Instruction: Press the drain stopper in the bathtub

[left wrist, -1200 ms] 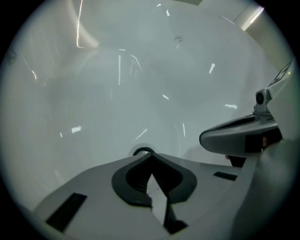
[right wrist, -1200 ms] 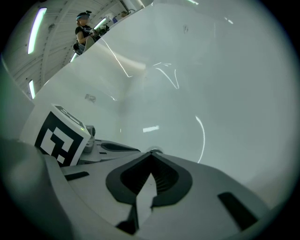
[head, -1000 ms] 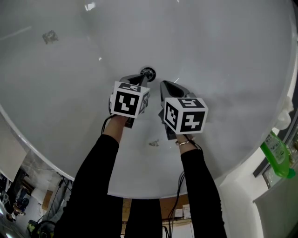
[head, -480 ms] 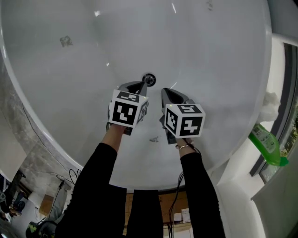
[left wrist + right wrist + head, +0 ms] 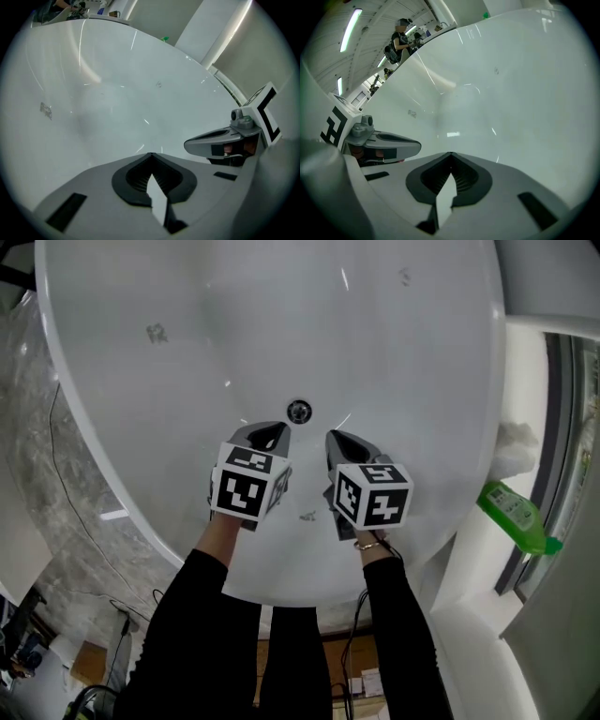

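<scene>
The round chrome drain stopper point(image 5: 299, 411) sits in the floor of the white bathtub point(image 5: 403, 381). Over the tub's near side my left gripper point(image 5: 270, 433) is held shut and empty, its tip a little short of the stopper and to its left. My right gripper point(image 5: 335, 438) is beside it, also shut on nothing, just right of the stopper. In the left gripper view the left gripper point(image 5: 151, 154) points at bare tub wall with the right gripper point(image 5: 220, 139) alongside. The right gripper view shows the right gripper point(image 5: 451, 153) and the left gripper point(image 5: 382, 143). Neither gripper view shows the stopper.
A green bottle point(image 5: 512, 514) lies on the ledge at the tub's right, with a white crumpled thing point(image 5: 515, 442) behind it. Small marks point(image 5: 157, 333) dot the tub wall. Plastic sheeting and a cable point(image 5: 56, 456) lie at the left. A person point(image 5: 399, 40) stands far off.
The left gripper's tip has drawn back from the stopper toward me. The head view has risen, so more of the tub rim and surroundings shows. The right gripper keeps its place beside the left.
</scene>
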Available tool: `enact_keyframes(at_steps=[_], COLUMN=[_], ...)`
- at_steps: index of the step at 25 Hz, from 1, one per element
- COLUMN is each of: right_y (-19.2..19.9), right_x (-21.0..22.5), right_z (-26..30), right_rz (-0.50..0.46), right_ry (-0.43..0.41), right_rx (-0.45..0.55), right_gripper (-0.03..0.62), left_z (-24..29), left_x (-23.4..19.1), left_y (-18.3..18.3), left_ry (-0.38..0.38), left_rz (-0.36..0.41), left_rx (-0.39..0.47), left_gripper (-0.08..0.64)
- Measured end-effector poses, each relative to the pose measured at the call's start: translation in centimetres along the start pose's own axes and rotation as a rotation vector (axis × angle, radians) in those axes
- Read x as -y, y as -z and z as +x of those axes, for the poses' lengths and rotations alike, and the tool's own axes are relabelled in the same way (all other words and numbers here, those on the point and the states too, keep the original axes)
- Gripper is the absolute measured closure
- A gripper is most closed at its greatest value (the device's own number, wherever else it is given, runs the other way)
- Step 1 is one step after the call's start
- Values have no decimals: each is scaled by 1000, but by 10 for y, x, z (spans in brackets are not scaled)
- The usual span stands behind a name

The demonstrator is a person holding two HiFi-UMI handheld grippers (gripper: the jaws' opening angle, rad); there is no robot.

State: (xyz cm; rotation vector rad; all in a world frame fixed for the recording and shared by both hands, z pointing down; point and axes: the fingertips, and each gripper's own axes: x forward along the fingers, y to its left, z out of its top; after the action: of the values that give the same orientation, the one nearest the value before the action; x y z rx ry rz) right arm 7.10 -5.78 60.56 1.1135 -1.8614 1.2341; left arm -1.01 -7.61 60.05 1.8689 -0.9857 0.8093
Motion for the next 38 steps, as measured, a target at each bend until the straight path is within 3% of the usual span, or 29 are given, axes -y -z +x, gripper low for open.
enact_keyframes(at_steps=[15,38], right_y=[1,10], right_x=[-39,-72], right_z=[-51,-101], right_rz=[-85,-142], right_ry=[-19,3], right_rx=[59,148], right_gripper=[591,591], left_z=[-70,-131], left_x=[33,60], left_y=[-9,-3], left_ry=[12,13], left_rz=[-16,-3], left_rx=[94,176], left_gripper=[556,556])
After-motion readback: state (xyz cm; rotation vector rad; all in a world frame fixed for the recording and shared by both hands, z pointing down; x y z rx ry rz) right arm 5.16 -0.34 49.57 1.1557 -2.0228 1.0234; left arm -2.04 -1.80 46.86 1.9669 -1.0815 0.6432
